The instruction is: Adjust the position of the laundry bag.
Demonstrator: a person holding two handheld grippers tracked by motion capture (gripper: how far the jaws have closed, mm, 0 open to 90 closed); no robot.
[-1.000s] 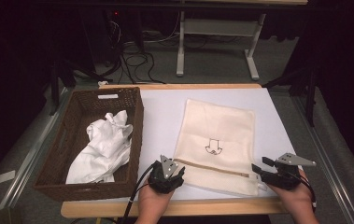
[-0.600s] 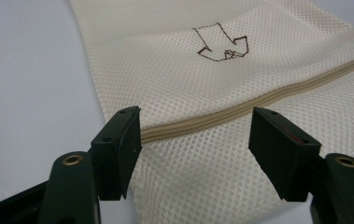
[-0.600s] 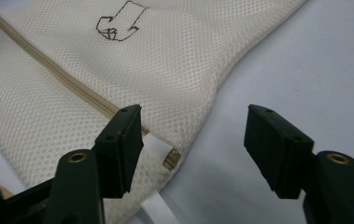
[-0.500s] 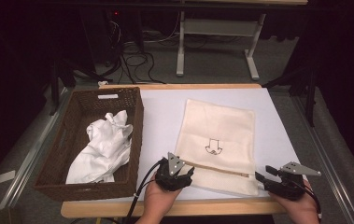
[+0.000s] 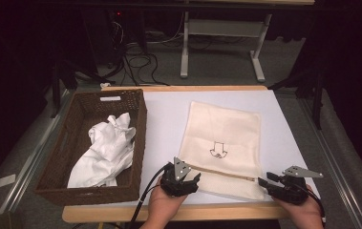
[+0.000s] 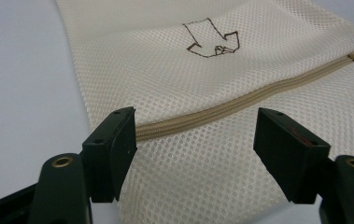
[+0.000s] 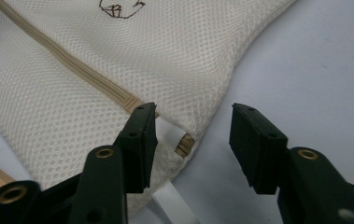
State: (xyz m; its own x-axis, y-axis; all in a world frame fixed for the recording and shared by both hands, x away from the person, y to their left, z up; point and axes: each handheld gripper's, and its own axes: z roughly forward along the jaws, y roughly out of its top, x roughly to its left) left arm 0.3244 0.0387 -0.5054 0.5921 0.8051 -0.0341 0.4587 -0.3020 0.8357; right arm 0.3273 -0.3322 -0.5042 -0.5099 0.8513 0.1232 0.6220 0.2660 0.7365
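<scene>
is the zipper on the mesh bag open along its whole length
No, in the left gripper view the zipper runs closed across the mesh bag.

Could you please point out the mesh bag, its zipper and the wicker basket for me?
mesh bag (image 5: 224,129): high view, upper panel.
zipper (image 6: 240,103): left gripper view, middle of its tape.
wicker basket (image 5: 138,143): high view, right wall.

- Mesh bag (image 5: 222,143) lies flat on table (image 5: 164,107), right of basket (image 5: 59,162).
- Cloth (image 5: 103,150) in basket.
- L gripper (image 5: 191,180) at bag's near-left corner, R gripper (image 5: 263,182) at near-right.
</scene>
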